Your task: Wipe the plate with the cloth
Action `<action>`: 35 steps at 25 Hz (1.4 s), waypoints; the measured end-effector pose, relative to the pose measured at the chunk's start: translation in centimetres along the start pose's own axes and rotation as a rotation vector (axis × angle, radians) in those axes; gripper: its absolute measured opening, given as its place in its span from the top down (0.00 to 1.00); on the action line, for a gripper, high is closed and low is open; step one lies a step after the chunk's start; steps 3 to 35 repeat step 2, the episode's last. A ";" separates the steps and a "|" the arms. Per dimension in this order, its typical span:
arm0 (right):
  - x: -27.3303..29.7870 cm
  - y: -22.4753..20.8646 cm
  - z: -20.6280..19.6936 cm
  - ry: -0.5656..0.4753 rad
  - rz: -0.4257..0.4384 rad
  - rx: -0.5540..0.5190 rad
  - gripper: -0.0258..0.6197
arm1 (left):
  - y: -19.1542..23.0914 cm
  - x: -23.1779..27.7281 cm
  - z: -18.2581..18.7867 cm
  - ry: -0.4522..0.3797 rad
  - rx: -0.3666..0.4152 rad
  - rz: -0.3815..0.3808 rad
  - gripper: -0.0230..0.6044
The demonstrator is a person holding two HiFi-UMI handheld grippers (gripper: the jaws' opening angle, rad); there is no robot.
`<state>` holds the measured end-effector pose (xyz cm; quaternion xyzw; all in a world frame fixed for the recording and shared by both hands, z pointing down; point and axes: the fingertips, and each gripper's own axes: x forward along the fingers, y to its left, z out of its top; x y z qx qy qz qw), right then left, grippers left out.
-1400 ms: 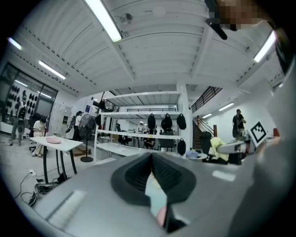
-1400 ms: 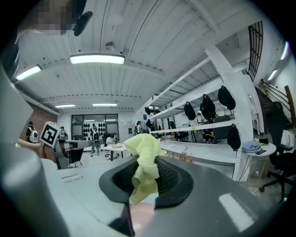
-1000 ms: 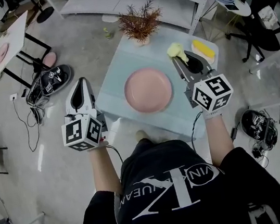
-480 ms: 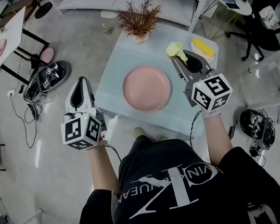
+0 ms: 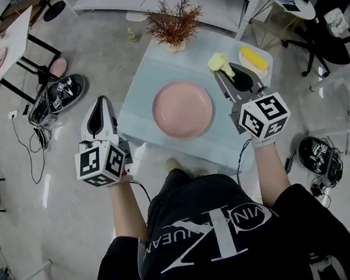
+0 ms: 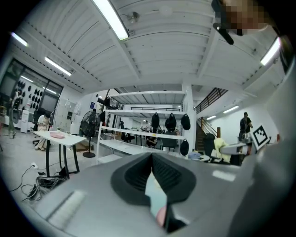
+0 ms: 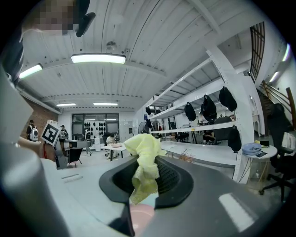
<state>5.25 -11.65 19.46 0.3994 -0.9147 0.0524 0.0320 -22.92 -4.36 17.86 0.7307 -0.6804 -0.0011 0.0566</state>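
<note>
Hardly anything moved: right gripper [image 5: 222, 74] still pinches cloth [image 5: 219, 63] upper right of plate [image 5: 183, 109], left gripper [image 5: 101, 103] jaws together, empty; wiping not begun

Head view plus two gripper views.
My head view looks steeply down on the table [image 5: 140, 108]; each gripper view sits close behind its jaws, tilted up toward ceiling [image 6: 152, 51] and shelving [image 6: 143, 134], sharing the pink plate [image 5: 183, 109] low down.

An open lab or workshop hall is shown: bare concrete floor [image 5: 37, 224], cables [image 5: 41, 121] strewn at 10 o'clock, white racks [image 7: 203, 126] hung with black bags [image 7: 208, 107], strip lights [image 7: 98, 59] overhead.
</note>
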 end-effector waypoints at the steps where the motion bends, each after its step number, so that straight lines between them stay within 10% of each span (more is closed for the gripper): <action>1: 0.0 0.0 0.0 0.000 0.001 0.001 0.84 | 0.0 0.0 0.0 0.001 -0.001 0.001 0.96; 35: 0.0 0.0 -0.1 0.001 0.002 0.002 0.84 | 0.1 -0.1 -0.1 0.002 -0.001 0.002 0.96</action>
